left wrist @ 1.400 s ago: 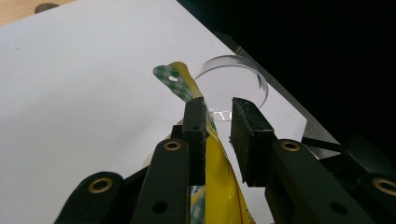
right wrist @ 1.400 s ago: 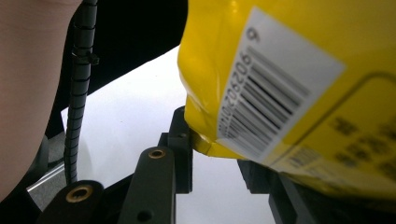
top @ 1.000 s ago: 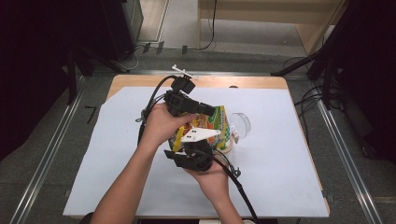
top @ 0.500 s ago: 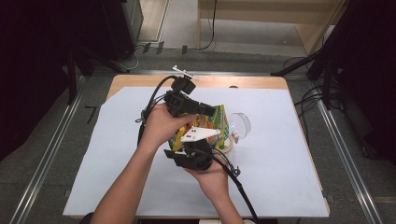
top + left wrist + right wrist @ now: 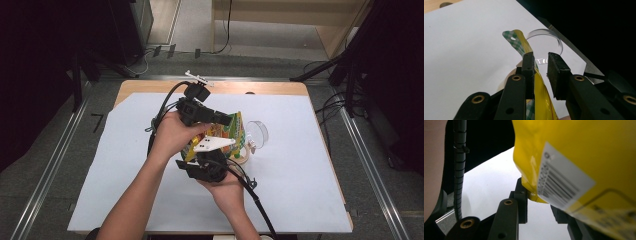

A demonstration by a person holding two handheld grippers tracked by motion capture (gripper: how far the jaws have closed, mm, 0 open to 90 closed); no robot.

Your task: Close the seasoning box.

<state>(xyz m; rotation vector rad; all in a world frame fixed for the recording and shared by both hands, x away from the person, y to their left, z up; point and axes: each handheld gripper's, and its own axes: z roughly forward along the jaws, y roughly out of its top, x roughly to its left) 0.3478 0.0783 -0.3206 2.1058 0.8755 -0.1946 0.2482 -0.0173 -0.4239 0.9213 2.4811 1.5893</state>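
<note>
Over the middle of the bench, which is covered with a white sheet, both hands hold a yellow snack bag up between 2 grippers. The bag has a green-and-white checked band along its top edge and a white barcode label on one face.

The left gripper comes in from the far side of the bag, gripped by the left hand. In the left gripper view its jaws stand a little apart: the bag's edge lies flat against the inner face of the left-hand jaw, while a clear gap remains between the foil and the other pad (so the jaws bracket the bag's edge but do not squeeze it from both sides).

The right gripper sits below and nearer the person, cradled in the right hand, its grey 3-cornered plate facing up. In the right gripper view the bag's lower corner hangs down between the jaws and touches the left-hand one; the bag covers the other jaw's pad, so I cannot tell whether the pinch is complete.

Just beyond the bag, a clear plastic cup lies on its side on the sheet with its round mouth toward the grippers, and a tape roll rests flat just beside it.
</note>
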